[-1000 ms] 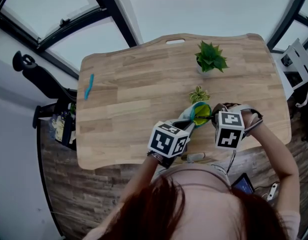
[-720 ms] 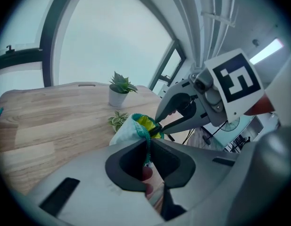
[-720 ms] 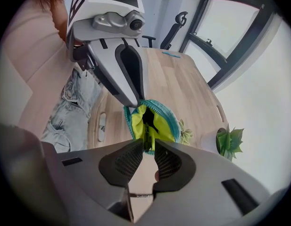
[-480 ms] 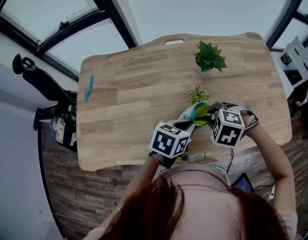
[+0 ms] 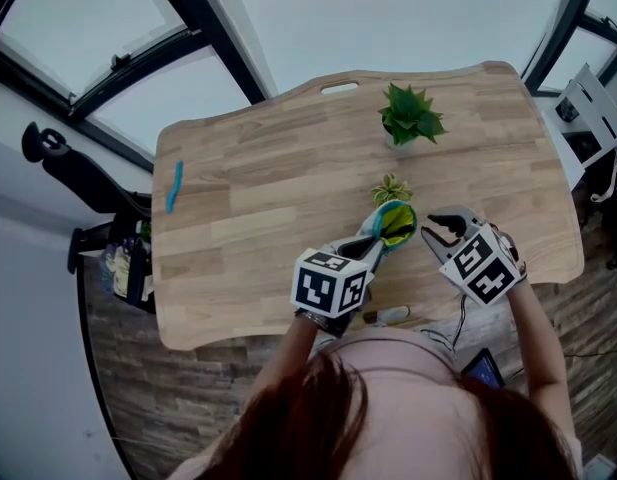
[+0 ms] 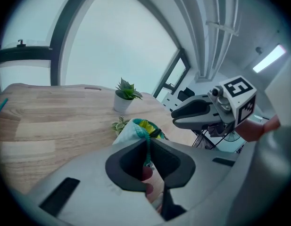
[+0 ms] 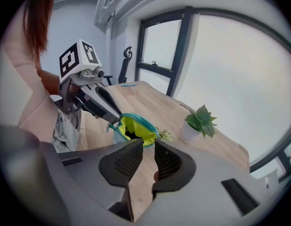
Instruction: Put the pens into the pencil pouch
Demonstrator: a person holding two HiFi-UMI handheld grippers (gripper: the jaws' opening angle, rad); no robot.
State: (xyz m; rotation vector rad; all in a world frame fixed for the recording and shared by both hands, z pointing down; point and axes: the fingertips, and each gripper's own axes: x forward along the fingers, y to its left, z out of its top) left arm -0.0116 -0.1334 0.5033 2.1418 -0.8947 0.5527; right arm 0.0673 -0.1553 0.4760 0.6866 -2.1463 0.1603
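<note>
Left tool [image 6: 147,147] pinches the zipper edge of the open pencil pouch [image 5: 393,224]; right tool [image 7: 146,157] hangs just beside it, jaws narrowly apart, empty, above the worktop [image 5: 288,168].

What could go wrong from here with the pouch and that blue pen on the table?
1. The left gripper pinches the pouch only by its edge; it may slip and let the mouth sag shut.
2. The pen lies near the table's left edge, far from the open right gripper; a clumsy pinch could knock it off.
3. The small plant stands right beside the pouch and could get bumped.
</note>
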